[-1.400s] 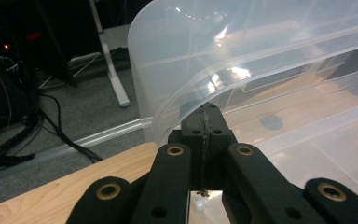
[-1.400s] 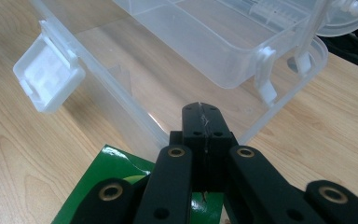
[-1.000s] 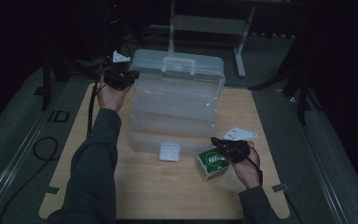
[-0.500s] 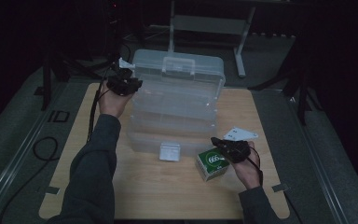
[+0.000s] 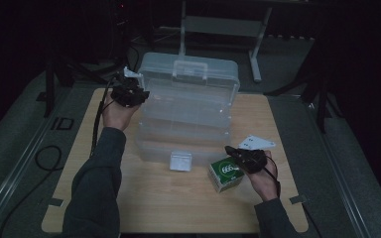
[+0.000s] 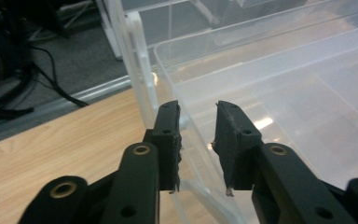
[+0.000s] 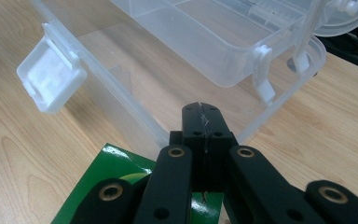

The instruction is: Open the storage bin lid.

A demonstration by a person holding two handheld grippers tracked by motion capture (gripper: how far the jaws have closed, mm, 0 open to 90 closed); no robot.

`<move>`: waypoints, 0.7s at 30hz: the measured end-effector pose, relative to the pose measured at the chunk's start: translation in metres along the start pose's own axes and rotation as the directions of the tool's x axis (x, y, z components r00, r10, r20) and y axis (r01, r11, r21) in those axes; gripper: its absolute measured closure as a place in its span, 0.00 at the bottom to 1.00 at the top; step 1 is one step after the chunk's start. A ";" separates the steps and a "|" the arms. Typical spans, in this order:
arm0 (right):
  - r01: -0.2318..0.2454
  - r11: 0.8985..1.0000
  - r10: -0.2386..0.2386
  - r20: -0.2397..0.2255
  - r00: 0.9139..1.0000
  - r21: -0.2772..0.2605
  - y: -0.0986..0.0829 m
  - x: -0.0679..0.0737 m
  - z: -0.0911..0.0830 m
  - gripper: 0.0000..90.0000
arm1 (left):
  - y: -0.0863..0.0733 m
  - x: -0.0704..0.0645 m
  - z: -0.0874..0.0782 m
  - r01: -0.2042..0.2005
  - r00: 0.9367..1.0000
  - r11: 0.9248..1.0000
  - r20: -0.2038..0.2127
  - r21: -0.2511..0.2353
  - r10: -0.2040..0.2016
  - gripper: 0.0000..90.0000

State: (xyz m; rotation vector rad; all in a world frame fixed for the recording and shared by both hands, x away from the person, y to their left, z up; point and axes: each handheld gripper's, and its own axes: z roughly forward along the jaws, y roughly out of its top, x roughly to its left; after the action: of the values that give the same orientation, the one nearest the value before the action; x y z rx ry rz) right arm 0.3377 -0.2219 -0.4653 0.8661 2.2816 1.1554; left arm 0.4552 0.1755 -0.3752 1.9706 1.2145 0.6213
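One clear, tiered plastic storage box (image 5: 188,106) stands on the wooden table (image 5: 144,203), toward its far edge and roughly centred between the left and right edges. The box's trays are fanned open in steps down toward the person, and one white latch tab (image 5: 180,161) hangs at its near side.

Two black two-jaw grippers are in use, one in each hand. The left gripper (image 5: 129,94) is at the box's far left corner; in the left gripper view its jaws stand apart, one on either side of the thin clear wall of an upper tray (image 6: 279,79), with a gap between each pad and the plastic. A white hinge arm (image 6: 137,60) rises just beyond the jaws.

The right gripper (image 5: 242,157) is near the table's right edge, on the near side of the box. Its jaws are pressed together with nothing between them, as the right gripper view shows. It hangs over one small green carton with white print (image 5: 224,173), which lies on the table just beside the box's near right corner. Whether the gripper touches the carton cannot be told.
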 end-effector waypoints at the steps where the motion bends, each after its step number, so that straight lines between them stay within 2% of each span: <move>1: 0.001 1.000 -0.001 0.001 1.000 0.001 0.000 0.000 0.000 1.00 | 0.000 0.000 0.000 0.001 1.000 1.000 -0.003 0.004 -0.001 0.82; 8: 0.001 1.000 -0.001 0.000 1.000 -0.001 0.000 0.000 0.000 1.00 | -0.001 -0.003 0.001 -0.005 1.000 0.999 -0.015 0.034 0.006 0.84; 21: 0.000 1.000 0.000 0.001 1.000 -0.007 -0.001 0.000 0.000 1.00 | 0.001 -0.006 0.002 0.013 0.999 0.999 -0.030 0.029 -0.012 0.93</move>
State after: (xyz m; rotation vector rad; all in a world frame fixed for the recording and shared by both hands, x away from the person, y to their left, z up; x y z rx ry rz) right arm 0.3374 -0.2222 -0.4661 0.8645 2.2749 1.1620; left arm 0.4549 0.1693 -0.3754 1.9831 1.2597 0.6316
